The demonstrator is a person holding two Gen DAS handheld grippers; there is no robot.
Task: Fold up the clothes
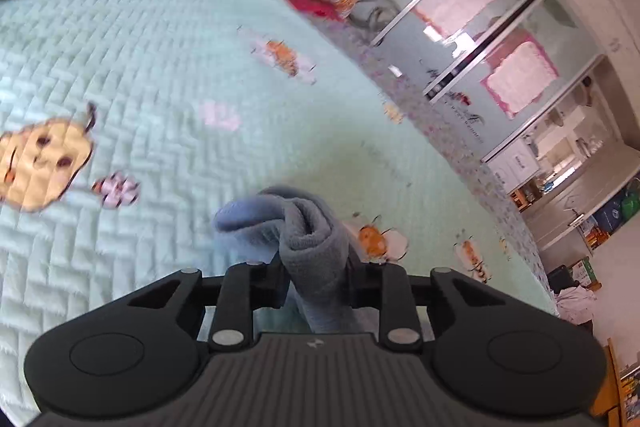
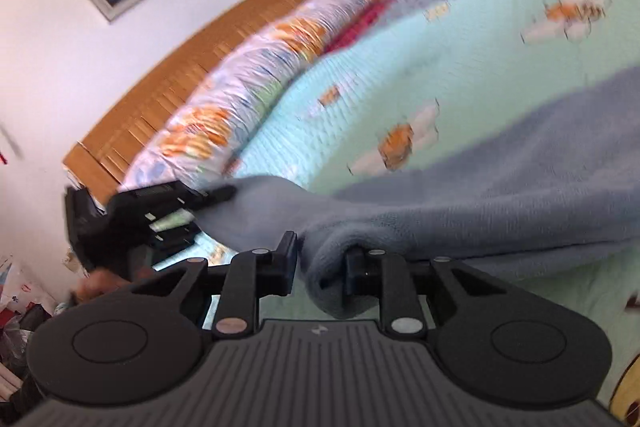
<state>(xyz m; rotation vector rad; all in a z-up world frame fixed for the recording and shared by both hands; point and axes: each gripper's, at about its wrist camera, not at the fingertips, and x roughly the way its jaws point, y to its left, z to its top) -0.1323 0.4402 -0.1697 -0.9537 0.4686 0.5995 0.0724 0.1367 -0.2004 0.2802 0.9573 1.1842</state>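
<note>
So I've got both tools clamped on the same blue-grey fleece garment [image 2: 500, 187] right now. The left tool [image 1: 316, 271] has a bunched-up wad of it squeezed between its fingers, jaws only a little way apart because the fabric is filling the gap, and the right tool [image 2: 322, 263] is pinching a thick rolled edge the same way. From the right wrist view I can see the left tool off to the side holding the far corner, with the cloth strung between the two and the rest draped over the green quilted bed [image 1: 160, 67]. Looks to me like I'm mid-fold, carrying one edge across. Next move, I reckon, is to bring both corners over together, keep the edge taut, and lay it down flat on the rest before letting go. The floral pillow roll [image 2: 256, 79] is well clear.
</note>
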